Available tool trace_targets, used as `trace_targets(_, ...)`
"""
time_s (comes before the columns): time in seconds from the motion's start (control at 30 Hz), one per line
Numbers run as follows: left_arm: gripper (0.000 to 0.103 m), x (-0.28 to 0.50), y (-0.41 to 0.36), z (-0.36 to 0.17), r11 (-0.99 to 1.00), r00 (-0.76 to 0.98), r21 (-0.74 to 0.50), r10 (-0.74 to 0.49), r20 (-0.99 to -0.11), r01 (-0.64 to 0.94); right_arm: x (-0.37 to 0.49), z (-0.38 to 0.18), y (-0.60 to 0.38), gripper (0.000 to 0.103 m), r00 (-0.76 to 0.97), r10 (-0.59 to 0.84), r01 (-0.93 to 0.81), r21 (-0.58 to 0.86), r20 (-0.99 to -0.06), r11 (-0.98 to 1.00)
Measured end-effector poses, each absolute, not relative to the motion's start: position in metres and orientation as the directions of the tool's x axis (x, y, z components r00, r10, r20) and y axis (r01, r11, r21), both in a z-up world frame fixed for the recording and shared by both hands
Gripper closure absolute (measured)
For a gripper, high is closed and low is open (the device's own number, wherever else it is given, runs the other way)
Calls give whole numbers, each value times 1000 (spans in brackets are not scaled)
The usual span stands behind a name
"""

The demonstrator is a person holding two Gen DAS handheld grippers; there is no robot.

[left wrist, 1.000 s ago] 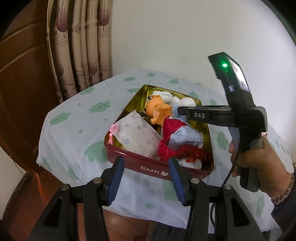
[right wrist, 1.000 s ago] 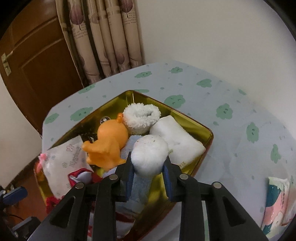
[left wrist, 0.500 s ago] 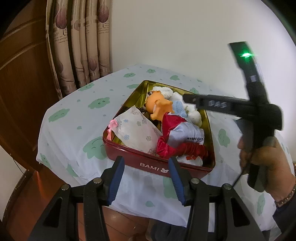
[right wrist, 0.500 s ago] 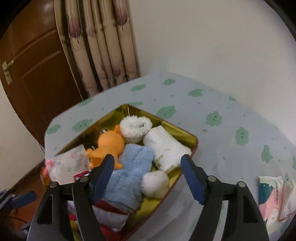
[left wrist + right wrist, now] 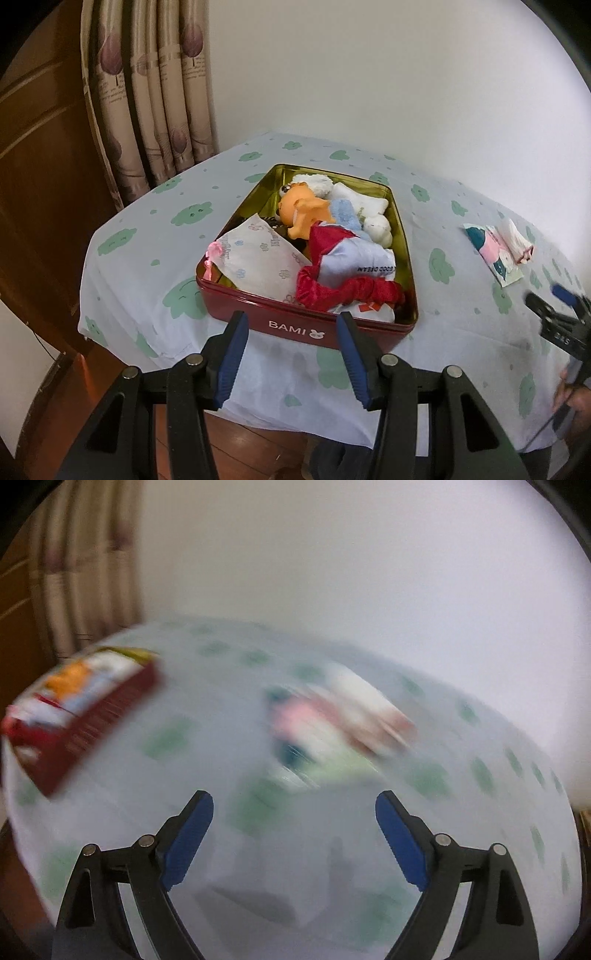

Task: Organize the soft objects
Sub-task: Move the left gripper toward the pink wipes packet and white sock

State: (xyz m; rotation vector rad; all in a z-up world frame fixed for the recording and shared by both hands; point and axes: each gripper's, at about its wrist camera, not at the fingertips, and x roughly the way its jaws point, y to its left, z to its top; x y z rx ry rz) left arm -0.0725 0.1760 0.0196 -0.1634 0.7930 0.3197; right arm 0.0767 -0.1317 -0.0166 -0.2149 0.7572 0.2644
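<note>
A red tin (image 5: pixel 295 326) marked BAMI sits on the table, full of soft things: an orange plush toy (image 5: pixel 301 214), a blue cloth (image 5: pixel 345 218), white socks (image 5: pixel 360 199), a white ball (image 5: pixel 380 230), a printed pouch (image 5: pixel 258 258) and a red and grey garment (image 5: pixel 347 273). My left gripper (image 5: pixel 291 350) is open and empty in front of the tin. My right gripper (image 5: pixel 293 843) is open and empty, over the cloth to the right of the tin (image 5: pixel 96 723). A tissue pack and a small white item (image 5: pixel 496 251) lie on the table ahead of it, blurred in the right wrist view (image 5: pixel 332 720).
The table carries a white cloth with green cloud prints (image 5: pixel 184 218). A curtain (image 5: pixel 155 92) and a brown wooden door (image 5: pixel 44 166) stand at the back left. A white wall is behind. The right gripper shows at the right edge of the left wrist view (image 5: pixel 561 325).
My right gripper let go of the white ball into the tin, opened, and swung away right toward the tissue pack. Its view is now motion-blurred. The left gripper stayed put.
</note>
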Motion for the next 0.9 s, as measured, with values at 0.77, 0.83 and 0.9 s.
trace_targets(0.77, 52, -68, 127, 8, 962, 645, 147, 265, -717, -231, 102, -57, -302, 4, 600, -53, 136, 37, -798, 990)
trace_targets(0.83, 52, -68, 118, 6, 962, 643, 172, 269, -717, -211, 104, -61, -304, 4, 587, -58, 142, 32, -808, 989)
trace_targets(0.9, 52, -68, 106, 6, 965, 641, 191, 262, -721, -179, 104, -62, -304, 4, 579, -63, 144, 26, -813, 989)
